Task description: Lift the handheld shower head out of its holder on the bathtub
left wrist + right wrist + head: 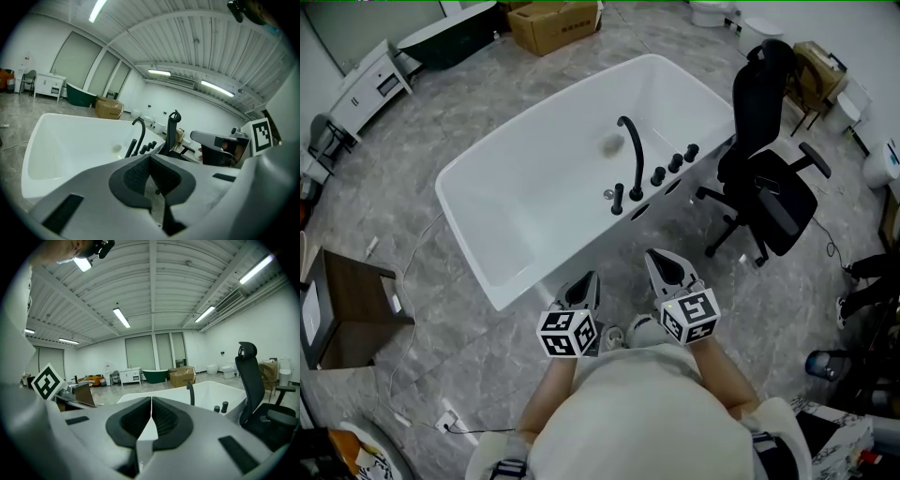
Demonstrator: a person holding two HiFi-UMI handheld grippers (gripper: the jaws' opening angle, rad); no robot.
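A white bathtub [478, 239] lies across the grey floor. On its near rim stands a black tap with a curved spout [633, 150]. Beside the spout a short black handheld shower head [618, 199] stands upright in its holder, and it also shows in the left gripper view [132, 146]. Three black knobs [675, 162] line the rim to the right. My left gripper [584, 281] [150, 157] and right gripper [661, 261] [151, 399] hover short of the tub, both shut and empty, well apart from the shower head.
A black office chair [769, 178] stands close to the tub's right end. A wooden side table [352, 305] sits at the left, with a cable trailing over the floor. A cardboard box [555, 23] and a dark green tub [450, 37] lie beyond.
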